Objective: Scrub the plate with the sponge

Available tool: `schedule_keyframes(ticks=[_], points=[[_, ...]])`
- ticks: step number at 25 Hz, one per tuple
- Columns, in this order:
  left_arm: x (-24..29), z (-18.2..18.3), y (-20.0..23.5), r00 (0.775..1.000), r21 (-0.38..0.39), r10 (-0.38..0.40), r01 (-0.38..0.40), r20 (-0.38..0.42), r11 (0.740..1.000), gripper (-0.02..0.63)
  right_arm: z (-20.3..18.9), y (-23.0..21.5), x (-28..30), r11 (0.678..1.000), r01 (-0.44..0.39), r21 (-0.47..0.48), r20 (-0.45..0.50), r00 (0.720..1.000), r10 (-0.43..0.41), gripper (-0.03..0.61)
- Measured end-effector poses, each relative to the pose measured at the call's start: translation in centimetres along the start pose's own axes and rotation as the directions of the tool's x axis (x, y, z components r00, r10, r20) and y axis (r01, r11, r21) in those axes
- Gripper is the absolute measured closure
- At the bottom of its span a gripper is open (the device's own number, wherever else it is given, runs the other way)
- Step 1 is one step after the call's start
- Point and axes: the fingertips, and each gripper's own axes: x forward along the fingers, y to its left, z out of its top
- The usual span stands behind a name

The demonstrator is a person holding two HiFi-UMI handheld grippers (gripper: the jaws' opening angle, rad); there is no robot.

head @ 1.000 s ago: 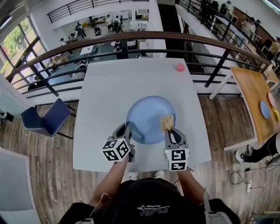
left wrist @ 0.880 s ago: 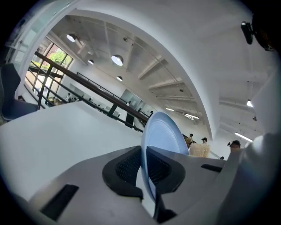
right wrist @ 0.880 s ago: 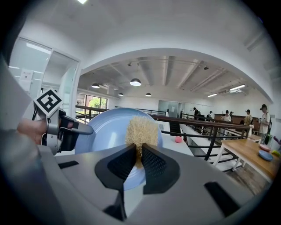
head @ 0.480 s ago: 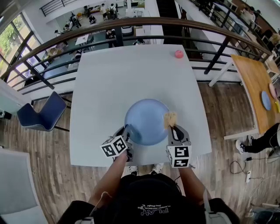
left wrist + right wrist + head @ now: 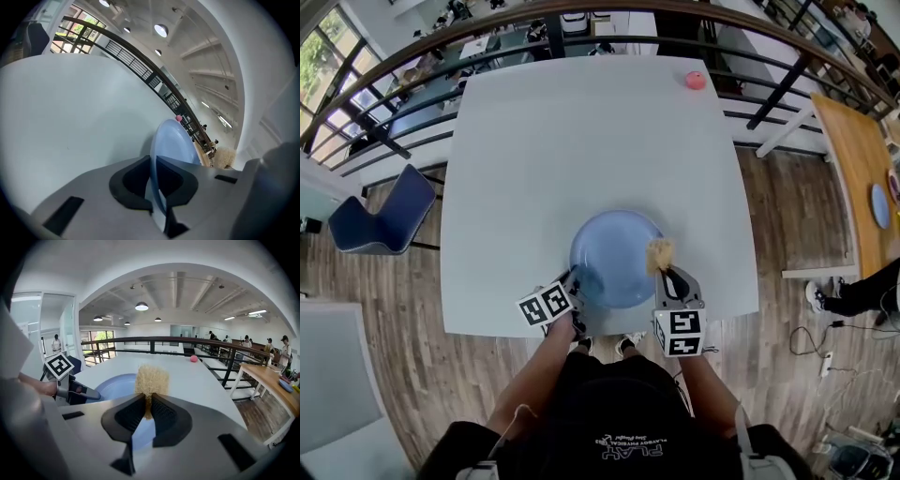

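Observation:
A pale blue plate [image 5: 615, 258] lies on the white table [image 5: 581, 141] near its front edge. My left gripper [image 5: 573, 279] is shut on the plate's near-left rim; in the left gripper view the plate [image 5: 174, 140] stands edge-on between the jaws. My right gripper [image 5: 665, 272] is shut on a tan, rough sponge [image 5: 660, 251], which rests at the plate's right rim. In the right gripper view the sponge [image 5: 151, 380] sticks up from the jaws, with the plate [image 5: 117, 386] behind and left of it.
A small pink ball [image 5: 696, 80] sits at the table's far right corner. A dark railing [image 5: 581, 14] runs behind the table. A blue chair [image 5: 380, 225] stands on the wooden floor to the left. A wooden table [image 5: 862, 159] stands to the right.
The view has shifted, so the table reads larger and the plate lower. The sponge moved from the plate's right inner face out to its right rim. The left gripper kept its hold.

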Motion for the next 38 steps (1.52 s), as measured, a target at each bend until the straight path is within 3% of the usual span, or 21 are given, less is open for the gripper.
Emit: schedule_keyframes(ticks=[8,18,21,28,30,33,35,38], points=[[0.9,-2.8,1.7,0.996,-0.067,0.060,-0.065,-0.064,0.996,0.575,-0.6,0.0,0.6,1.000,-0.020,-0.017,-0.008,1.000,0.020,0.532],[1.1,-4.5,3.3,0.982,-0.096,0.150,-0.161,-0.111,0.982,0.568,-0.4,-0.2,0.3,1.000,-0.021,-0.012,0.000,1.000,0.021,0.532],[0.5,-4.8,3.3,0.981,-0.136,0.149,-0.165,-0.121,0.977,0.519,-0.2,0.0,0.3,1.000,-0.024,-0.014,0.009,1.000,0.024,0.532],[-3.3,-3.3,2.0,0.986,-0.161,0.143,-0.155,-0.083,0.975,0.515,1.4,1.7,0.4,0.998,-0.057,-0.033,0.045,0.997,0.058,0.532],[-4.4,-1.5,0.7,0.991,-0.114,0.130,-0.132,-0.029,0.985,0.515,2.3,2.1,0.2,0.997,-0.063,-0.041,0.062,0.996,0.065,0.532],[-5.4,2.1,-1.6,0.991,0.066,0.108,-0.114,0.080,0.991,0.531,3.7,2.6,0.2,0.996,-0.066,-0.057,0.092,0.993,0.071,0.532],[-6.1,4.6,-3.2,0.985,0.194,0.075,-0.105,0.154,0.975,0.587,4.7,3.0,0.4,0.995,-0.062,-0.073,0.109,0.992,0.070,0.532],[-7.1,7.4,-6.1,0.974,0.321,-0.026,-0.049,0.223,0.946,0.601,6.6,3.4,0.1,0.994,-0.059,-0.096,0.146,0.987,0.072,0.532]])
